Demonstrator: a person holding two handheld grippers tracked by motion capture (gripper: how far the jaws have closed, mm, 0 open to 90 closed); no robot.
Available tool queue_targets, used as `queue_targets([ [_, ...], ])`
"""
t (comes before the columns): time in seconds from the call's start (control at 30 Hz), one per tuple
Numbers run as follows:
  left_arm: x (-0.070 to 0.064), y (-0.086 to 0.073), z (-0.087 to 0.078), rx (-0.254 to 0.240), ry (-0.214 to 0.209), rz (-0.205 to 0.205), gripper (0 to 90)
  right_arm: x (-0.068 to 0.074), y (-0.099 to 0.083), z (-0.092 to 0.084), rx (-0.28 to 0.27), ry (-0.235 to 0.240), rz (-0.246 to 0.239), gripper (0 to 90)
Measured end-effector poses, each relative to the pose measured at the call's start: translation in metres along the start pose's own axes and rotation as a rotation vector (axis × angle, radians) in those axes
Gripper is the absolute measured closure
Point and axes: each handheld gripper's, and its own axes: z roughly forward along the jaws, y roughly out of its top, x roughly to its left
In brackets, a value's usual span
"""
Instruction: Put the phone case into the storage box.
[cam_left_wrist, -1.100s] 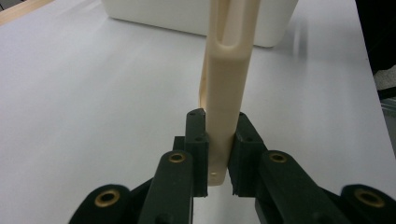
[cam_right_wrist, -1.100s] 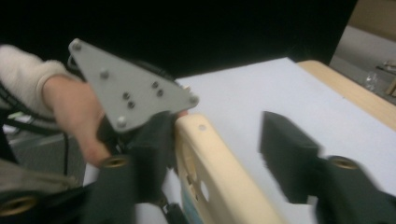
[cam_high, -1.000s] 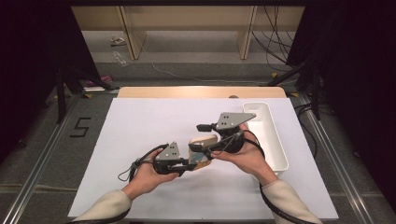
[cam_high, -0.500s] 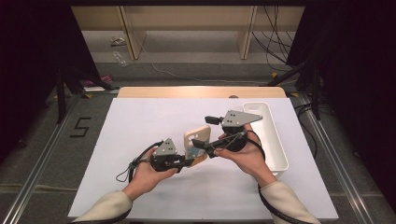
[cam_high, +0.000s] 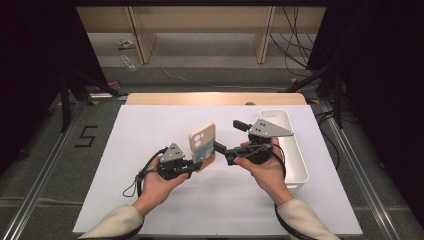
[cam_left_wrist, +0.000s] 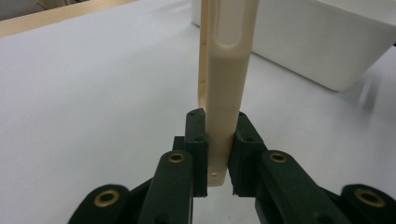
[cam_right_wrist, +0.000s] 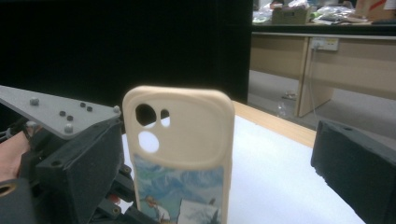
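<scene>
Standing upright above the white table (cam_high: 150, 200), beside the tray (cam_high: 290, 150), the cream phone case (cam_high: 202, 145) is pinched at its bottom edge by the left gripper (cam_left_wrist: 219, 154). The right gripper (cam_high: 222, 150), jaws just spread wide, grips nothing. Held so low and narrowly, the case could pivot or slip out.

phone case (cam_high: 202, 146): 1 | tongs: 2 (left (cam_high: 196, 165), right (cam_high: 226, 137)) | white tray (cam_high: 291, 150): 1

The case (cam_high: 202, 146), lying low between the two grippers a second ago, now stands upright, clamped at its lower end by the left gripper (cam_high: 196, 166). The right gripper (cam_high: 226, 149), earlier closed on the case, has just been opening its jaws and stands beside it, apart.
</scene>
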Motion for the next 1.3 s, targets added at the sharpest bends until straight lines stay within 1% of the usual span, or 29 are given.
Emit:
queue_targets([
  [0.13, -0.001, 0.002, 0.002, 0.006, 0.016, -0.025, 79.3, -0.001, -0.005, -0.001, 0.002, -0.022, 0.010, 1.3],
  [0.37, -0.001, 0.006, 0.007, 0.018, 0.031, -0.047, 79.3, -0.002, -0.008, -0.004, -0.009, -0.058, 0.024, 0.4],
  [0.53, -0.002, 0.008, 0.009, 0.016, 0.029, -0.044, 79.3, -0.002, -0.008, -0.004, -0.009, -0.067, 0.024, 0.4],
  [0.6, -0.001, 0.008, 0.009, 0.017, 0.029, -0.048, 79.3, -0.001, -0.008, -0.004, -0.016, -0.075, 0.021, 0.4],
  [0.73, -0.001, 0.009, 0.010, 0.015, 0.035, -0.052, 79.3, 0.000, -0.008, -0.003, -0.019, -0.079, 0.027, 0.4],
  [0.9, -0.004, 0.011, 0.012, 0.013, 0.033, -0.051, 79.3, 0.001, -0.009, -0.002, -0.020, -0.084, 0.024, 0.4],
  [0.97, -0.005, 0.012, 0.014, 0.015, 0.032, -0.054, 79.3, 0.001, -0.009, -0.001, -0.019, -0.083, 0.032, 0.4],
  [1.23, -0.010, 0.013, 0.018, 0.024, 0.023, -0.044, 79.3, 0.002, -0.010, 0.000, -0.018, -0.087, 0.040, 0.4],
  [1.3, -0.011, 0.014, 0.019, 0.020, 0.022, -0.040, 79.3, 0.002, -0.010, 0.001, -0.017, -0.086, 0.043, 0.3],
])
